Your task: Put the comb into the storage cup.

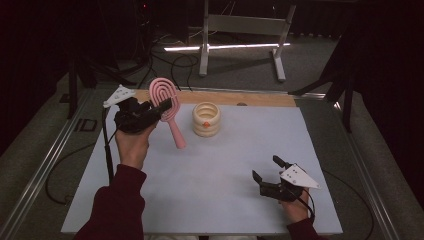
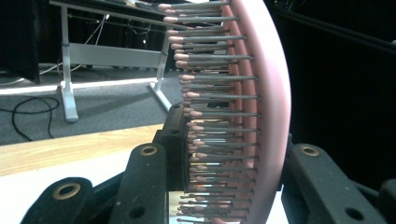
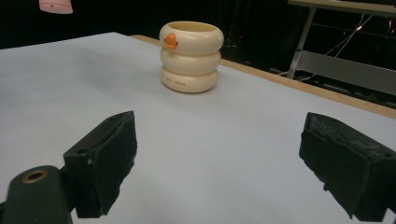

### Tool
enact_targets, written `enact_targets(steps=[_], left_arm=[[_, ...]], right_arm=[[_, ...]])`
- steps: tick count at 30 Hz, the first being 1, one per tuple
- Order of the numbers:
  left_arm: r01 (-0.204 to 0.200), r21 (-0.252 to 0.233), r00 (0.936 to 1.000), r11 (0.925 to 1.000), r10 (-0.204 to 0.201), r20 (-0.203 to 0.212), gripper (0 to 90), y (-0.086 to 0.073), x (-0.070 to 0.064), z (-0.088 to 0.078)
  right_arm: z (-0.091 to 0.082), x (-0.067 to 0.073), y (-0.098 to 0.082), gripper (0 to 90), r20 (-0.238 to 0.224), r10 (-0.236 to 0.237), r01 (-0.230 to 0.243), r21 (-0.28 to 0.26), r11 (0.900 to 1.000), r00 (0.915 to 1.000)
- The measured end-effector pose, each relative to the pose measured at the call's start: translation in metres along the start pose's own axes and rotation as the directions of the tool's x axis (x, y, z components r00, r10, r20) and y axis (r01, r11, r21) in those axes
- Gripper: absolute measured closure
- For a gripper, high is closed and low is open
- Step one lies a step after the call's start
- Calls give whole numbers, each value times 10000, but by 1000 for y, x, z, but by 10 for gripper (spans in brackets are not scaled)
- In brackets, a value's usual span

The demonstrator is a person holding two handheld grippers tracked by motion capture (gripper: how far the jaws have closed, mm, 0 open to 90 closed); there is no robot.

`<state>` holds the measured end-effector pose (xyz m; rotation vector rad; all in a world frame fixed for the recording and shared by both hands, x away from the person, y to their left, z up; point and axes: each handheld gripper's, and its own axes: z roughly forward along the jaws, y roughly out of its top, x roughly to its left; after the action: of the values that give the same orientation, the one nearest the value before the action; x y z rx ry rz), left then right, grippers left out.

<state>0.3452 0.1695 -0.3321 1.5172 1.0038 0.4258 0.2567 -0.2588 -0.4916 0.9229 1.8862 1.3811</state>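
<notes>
A pink hairbrush (image 1: 164, 93) is held off the table at the back left, its handle slanting down to the right. My left gripper (image 1: 165, 107) is shut on its head. In the left gripper view the bristles (image 2: 210, 98) point left between the two black jaws, and the pink back (image 2: 273, 93) rests against the right jaw. A cream ribbed cup (image 1: 206, 119) with a small orange mark stands upright just right of the brush. My right gripper (image 1: 266, 168) rests low near the table's front right, open, with nothing between its fingers (image 3: 219, 154); the cup (image 3: 190, 56) stands well ahead of it.
The white tabletop (image 1: 225, 165) has a wooden strip (image 1: 260, 98) along its far edge. Beyond it stand a metal frame (image 1: 240, 30) and cables on the grey floor. The brush handle's end (image 3: 56, 5) hangs at the top left of the right gripper view.
</notes>
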Motion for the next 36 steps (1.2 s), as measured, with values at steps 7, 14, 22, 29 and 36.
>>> enact_targets(steps=[7, 14, 22, 29, 36], left_arm=[[-99, -47, 9999, 9999, 99, 24, 643, 4, 1, 4], [-134, -81, 9999, 9999, 134, -31, 643, 11, 3, 5], [-211, -182, 9998, 9996, 211, 10, 643, 14, 2, 7], [-234, -173, 9997, 9996, 232, -99, 643, 17, 3, 12], [-157, -182, 9994, 9997, 152, -295, 643, 18, 4, 17]], right_arm=[[-1, -1, 0, 113, 102, 72, -70, -107, 9999, 9999], [-1, 0, 0, 112, 78, 107, -107, -87, 9999, 9999], [-1, 0, 0, 112, 106, 183, -182, -77, 9998, 9998], [-1, -1, 0, 112, 145, 206, -204, -115, 9997, 9997], [-1, -2, 0, 114, 185, 262, -261, -72, 9996, 9995]])
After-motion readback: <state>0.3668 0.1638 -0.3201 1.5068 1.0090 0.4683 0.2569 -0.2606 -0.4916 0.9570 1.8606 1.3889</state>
